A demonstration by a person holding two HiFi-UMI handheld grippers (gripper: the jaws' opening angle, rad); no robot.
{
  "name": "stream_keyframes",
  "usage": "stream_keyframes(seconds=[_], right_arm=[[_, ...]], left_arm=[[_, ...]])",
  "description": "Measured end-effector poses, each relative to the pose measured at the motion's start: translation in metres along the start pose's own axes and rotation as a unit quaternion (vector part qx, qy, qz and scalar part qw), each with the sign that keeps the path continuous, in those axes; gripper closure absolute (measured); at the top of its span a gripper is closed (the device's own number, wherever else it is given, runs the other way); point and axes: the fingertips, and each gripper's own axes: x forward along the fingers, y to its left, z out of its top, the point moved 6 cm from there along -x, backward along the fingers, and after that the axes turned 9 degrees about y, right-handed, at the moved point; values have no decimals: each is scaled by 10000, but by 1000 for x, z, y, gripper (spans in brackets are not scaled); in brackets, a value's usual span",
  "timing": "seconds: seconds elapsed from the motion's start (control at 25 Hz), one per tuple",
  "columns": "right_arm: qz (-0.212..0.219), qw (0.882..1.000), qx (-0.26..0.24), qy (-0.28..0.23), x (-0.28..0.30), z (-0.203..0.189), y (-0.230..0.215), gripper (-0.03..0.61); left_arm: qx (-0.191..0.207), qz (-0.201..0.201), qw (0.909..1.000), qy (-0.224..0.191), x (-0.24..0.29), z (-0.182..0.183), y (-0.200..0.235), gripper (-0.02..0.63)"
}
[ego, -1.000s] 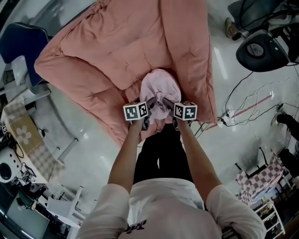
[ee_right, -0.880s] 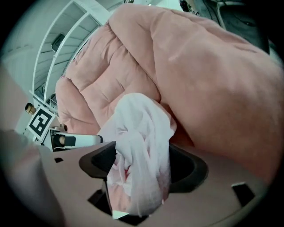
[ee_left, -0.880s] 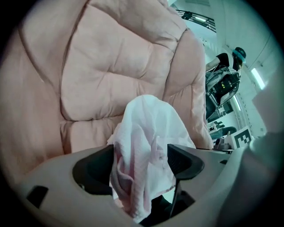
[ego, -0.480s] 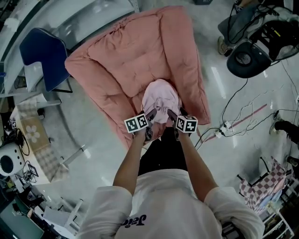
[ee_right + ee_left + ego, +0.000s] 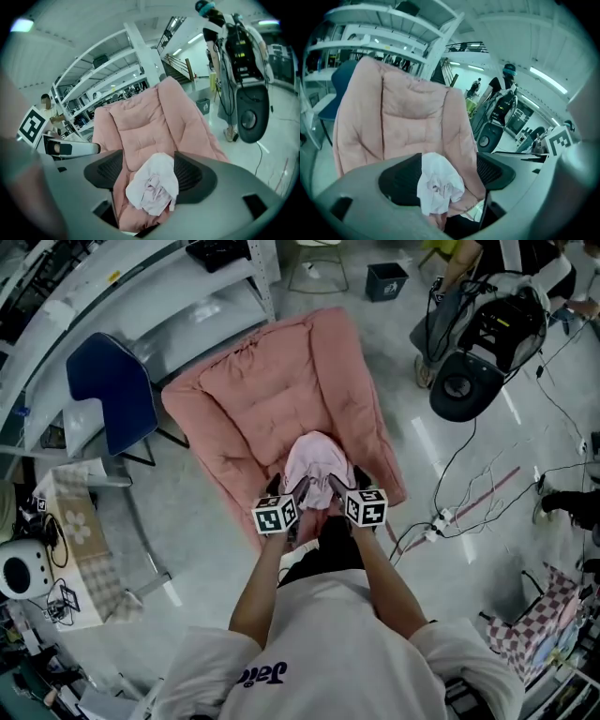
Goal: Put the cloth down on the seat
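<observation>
A pale pink cloth (image 5: 318, 468) hangs bunched between my two grippers, over the front part of the pink padded seat (image 5: 272, 395). My left gripper (image 5: 301, 491) grips its left side and my right gripper (image 5: 337, 487) its right side. In the left gripper view the crumpled cloth (image 5: 439, 183) sits between the dark pads, with the seat (image 5: 401, 110) upright behind it. The right gripper view shows the same cloth (image 5: 153, 186) filling the gap between the pads, the seat (image 5: 140, 124) beyond. Both grippers are shut on the cloth.
A blue chair (image 5: 112, 390) stands left of the seat, with white shelving (image 5: 141, 292) behind it. A black round machine (image 5: 464, 381) and loose cables (image 5: 473, 479) lie on the floor to the right. A small table with a checked cover (image 5: 73, 535) is at the left.
The head view has pulled back and up, so the seat looks smaller and farther. Both grippers still hold the cloth together in front of the person.
</observation>
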Motion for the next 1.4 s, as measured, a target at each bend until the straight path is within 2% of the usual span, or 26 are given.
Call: stream_keyframes(seconds=[0.08,0.2,0.28,0.4,0.48,0.56,0.92,1.0,1.28,1.4], right_arm=[[-54,9992,-289,-269,-14,25,7,233],[-155,9947,-781,-652,-33,64,24,233],[-271,9881,-1200,-923,-50,93,36,233],[-373,9760,-1638,-1382,-76,140,54,233],[-292,9703,-1722,-1671,-91,170,65,241],[-225,9639,-1808,-1942,-105,192,77,285],[-299,9295,-2404,-2782,-149,263,115,428],[-250,9238,-2440,-2939,-156,274,120,455],[-129,9157,-2369,-3244,-174,296,127,513],[-105,9144,-2347,-3298,-178,300,127,523]], left_arm=[[369,114,9987,-321,-15,26,-8,249],[609,208,9950,-762,-41,58,-17,249],[755,259,9909,-1081,-60,77,-25,249],[1176,426,9803,-1529,-84,111,-40,249],[1317,484,9733,-1818,-99,136,-50,252],[1418,495,9668,-2066,-115,157,-58,273],[1684,520,9348,-3084,-173,228,-90,460],[1743,569,9272,-3267,-180,237,-96,478],[1966,619,9108,-3578,-196,258,-113,549],[2026,688,9096,-3562,-198,264,-118,566]])
